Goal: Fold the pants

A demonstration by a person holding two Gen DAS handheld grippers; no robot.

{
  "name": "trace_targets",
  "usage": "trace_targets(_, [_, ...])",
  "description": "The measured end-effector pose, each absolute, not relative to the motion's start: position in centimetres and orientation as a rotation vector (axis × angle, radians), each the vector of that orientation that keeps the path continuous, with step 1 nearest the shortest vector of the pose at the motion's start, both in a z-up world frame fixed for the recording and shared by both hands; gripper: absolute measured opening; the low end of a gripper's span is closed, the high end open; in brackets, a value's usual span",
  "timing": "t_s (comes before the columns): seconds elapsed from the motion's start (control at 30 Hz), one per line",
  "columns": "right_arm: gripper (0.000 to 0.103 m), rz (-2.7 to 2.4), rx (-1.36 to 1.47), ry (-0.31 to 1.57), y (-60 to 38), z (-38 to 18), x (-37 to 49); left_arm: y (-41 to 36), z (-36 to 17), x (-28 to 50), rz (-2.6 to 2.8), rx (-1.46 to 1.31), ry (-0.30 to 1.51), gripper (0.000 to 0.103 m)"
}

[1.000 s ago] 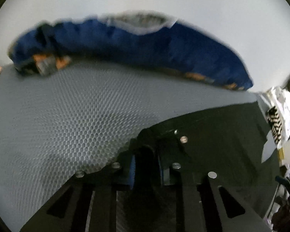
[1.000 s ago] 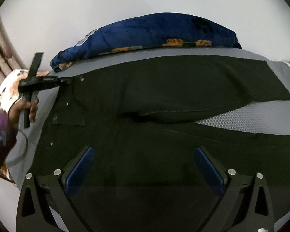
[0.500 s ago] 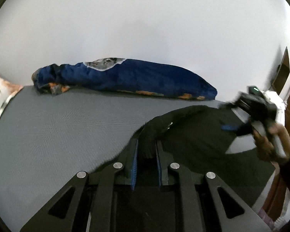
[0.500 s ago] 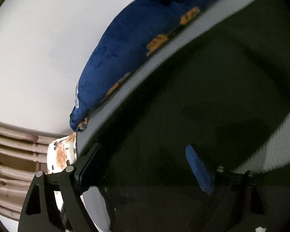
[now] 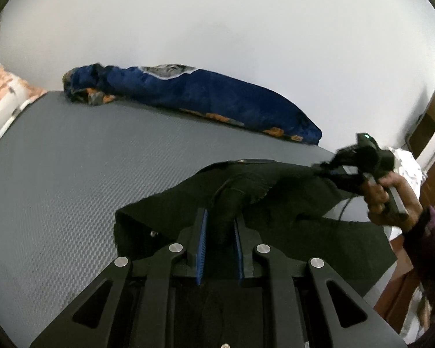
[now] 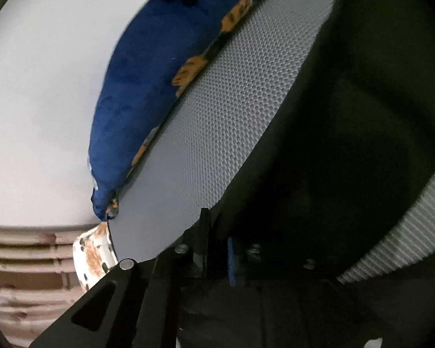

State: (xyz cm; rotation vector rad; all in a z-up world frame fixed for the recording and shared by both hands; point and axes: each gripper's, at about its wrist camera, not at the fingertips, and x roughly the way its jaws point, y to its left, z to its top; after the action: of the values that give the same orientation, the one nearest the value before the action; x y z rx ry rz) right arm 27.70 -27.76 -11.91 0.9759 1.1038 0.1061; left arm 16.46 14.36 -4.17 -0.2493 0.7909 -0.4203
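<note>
Left gripper (image 5: 219,226): its 2 blue-padded fingers (image 5: 202,240) stand narrow, clamped on a bunched fold of the black pants (image 5: 275,203), which rises between the pads and spreads ahead and to the right of them. The cloth is lifted off the grey bed (image 5: 72,174) at this grip and drapes down on the near left side.

Right gripper (image 5: 337,172), seen from the left wrist view: ahead and to the right of the left fingers, held in the person's hand (image 5: 391,194), with the pants' far edge gathered at its tip.

Right wrist view: fingers drawn narrow, dark cloth filling the space between and ahead of them; a firm grip looks likely, though the pads are mostly hidden. Blue blanket (image 6: 148,87) lies far ahead-left along the wall.
</note>
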Motion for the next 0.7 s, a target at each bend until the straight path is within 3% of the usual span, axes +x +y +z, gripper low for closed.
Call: trace_targets(0.7, [0.008, 0.117, 0.981, 1.118, -25.7, -16.0, 7.6, 17.0, -9.7, 6.9, -0.322, -0.143, 1.008, 0.019])
